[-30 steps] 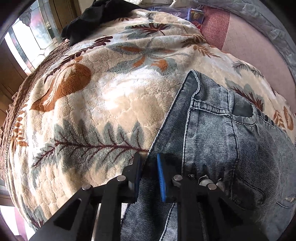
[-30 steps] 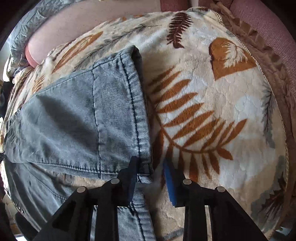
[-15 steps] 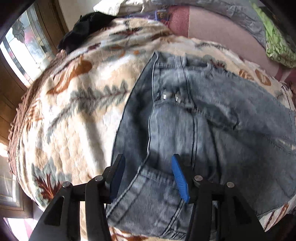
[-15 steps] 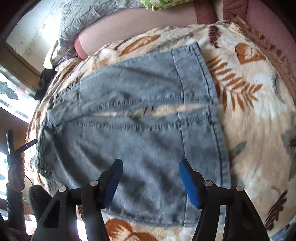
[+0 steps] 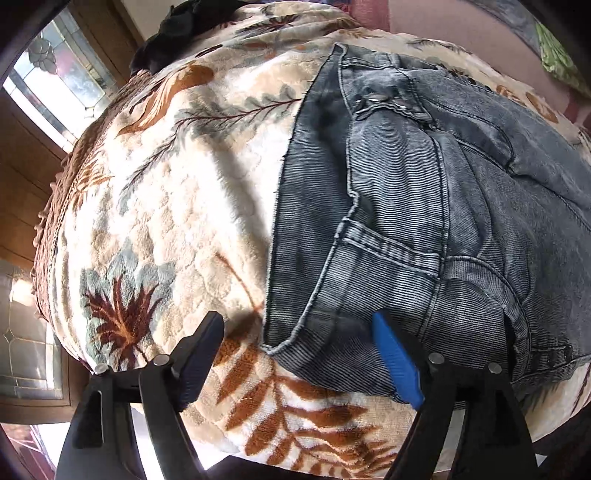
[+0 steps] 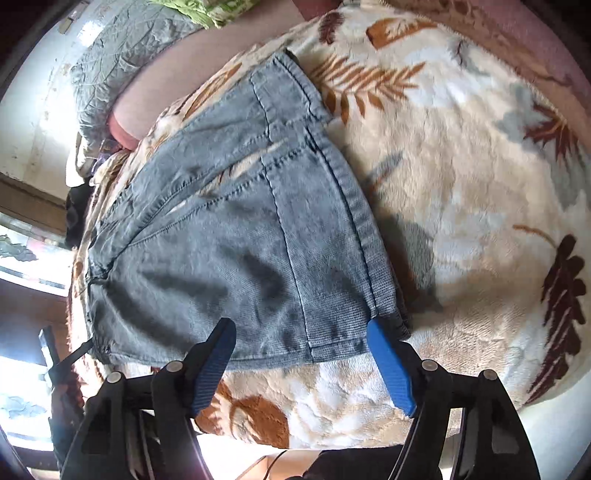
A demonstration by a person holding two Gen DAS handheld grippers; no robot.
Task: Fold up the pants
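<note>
Both grippers, left gripper [image 5: 299,354] and right gripper [image 6: 301,360], have just spread wide, releasing the jeans [image 5: 424,221] folded lengthwise on the blanket [image 5: 166,221], so another fold likely follows.

Faded grey-blue denim pants [image 5: 424,206] with paler stitched seams and silver rivets, cream plush blanket [image 5: 192,206] printed with rust-orange fern fronds, grey-blue leaves and dark maroon sprigs, black grippers with ribbed blue finger pads [image 6: 388,365], crumpled black cloth [image 5: 177,33], pink sheet [image 6: 207,66], lime-green fabric [image 6: 221,11]
</note>
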